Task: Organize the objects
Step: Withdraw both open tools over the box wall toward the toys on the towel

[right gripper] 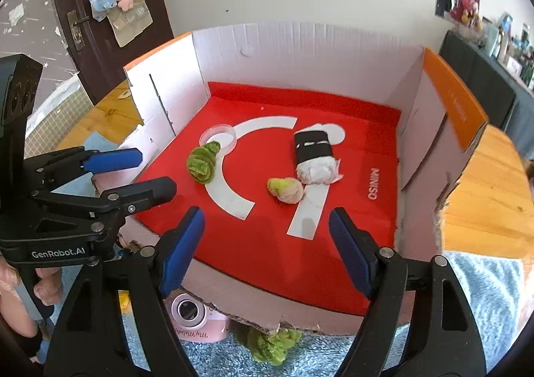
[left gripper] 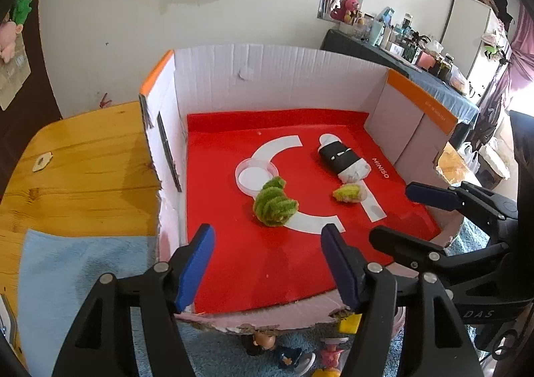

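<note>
A cardboard box [left gripper: 273, 76] [right gripper: 300, 46] with a red floor holds a fuzzy green toy [left gripper: 274, 204] [right gripper: 203, 165], a small green and pink toy [left gripper: 350, 193] [right gripper: 286, 190], a white roll with a black band [left gripper: 343, 158] [right gripper: 315, 153] and a clear round lid [left gripper: 255, 175] [right gripper: 218, 135]. My left gripper [left gripper: 267, 266] [right gripper: 147, 173] is open and empty over the box's front edge. My right gripper [right gripper: 267, 250] [left gripper: 397, 213] is open and empty at the box's front right.
Small figures [left gripper: 290, 350], a yellow piece [left gripper: 348, 323], a pink camera [right gripper: 193, 317] and another green fuzzy toy [right gripper: 270, 343] lie on the blue towel [left gripper: 83, 276] in front of the box. The wooden table [left gripper: 83, 170] [right gripper: 494, 196] extends on both sides.
</note>
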{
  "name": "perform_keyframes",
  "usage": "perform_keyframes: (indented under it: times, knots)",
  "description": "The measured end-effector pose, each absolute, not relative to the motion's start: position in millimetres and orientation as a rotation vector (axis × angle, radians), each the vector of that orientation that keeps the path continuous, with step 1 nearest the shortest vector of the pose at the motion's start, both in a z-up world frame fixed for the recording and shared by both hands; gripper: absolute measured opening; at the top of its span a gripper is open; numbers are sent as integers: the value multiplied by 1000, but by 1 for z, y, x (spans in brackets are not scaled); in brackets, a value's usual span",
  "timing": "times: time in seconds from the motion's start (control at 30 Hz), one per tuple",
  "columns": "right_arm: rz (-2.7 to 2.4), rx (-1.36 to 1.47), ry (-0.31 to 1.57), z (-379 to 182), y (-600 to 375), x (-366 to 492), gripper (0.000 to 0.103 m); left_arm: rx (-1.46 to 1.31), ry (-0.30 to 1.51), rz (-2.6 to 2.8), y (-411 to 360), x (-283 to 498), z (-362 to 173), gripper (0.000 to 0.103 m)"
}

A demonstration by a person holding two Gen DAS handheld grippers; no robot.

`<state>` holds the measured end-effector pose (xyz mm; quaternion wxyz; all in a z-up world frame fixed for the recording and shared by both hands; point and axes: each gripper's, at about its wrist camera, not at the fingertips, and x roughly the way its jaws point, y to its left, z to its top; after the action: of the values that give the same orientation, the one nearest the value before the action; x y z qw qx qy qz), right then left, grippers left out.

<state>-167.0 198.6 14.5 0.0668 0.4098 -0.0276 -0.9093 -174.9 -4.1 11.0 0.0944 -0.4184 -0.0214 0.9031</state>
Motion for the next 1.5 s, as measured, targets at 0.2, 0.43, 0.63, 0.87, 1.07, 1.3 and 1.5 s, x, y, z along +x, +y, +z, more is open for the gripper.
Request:
perform_keyframes:
  times: [0.2,0.43,0.63,0.87,1.07,1.3,1.5]
  knots:
    - [-2754,1223,-82,17,199,-162,76,-1231,-61,2690,-5,-171,14,68]
    - [-2762,1193,-88,22,199,-150,79,-1220,-55,2710,-3,-164,16,79]
    - [-2765,1157,-97,26,196,-137,85,-1203,-51,2733,-5,-156,19,89]
    - [-2764,1147,-106,25,194,-121,87,-1186,-85,2761,-12,-143,22,94]
    - [-2777,1120,-113,26,192,-108,88,-1156,-74,2781,-12,-128,26,96]
    - [-2791,1092,-89,32,185,-95,88,-1112,-55,2800,-9,-110,34,101]
    - [-2795,1084,-75,31,181,-86,89,-1096,-15,2819,-7,-99,34,102]
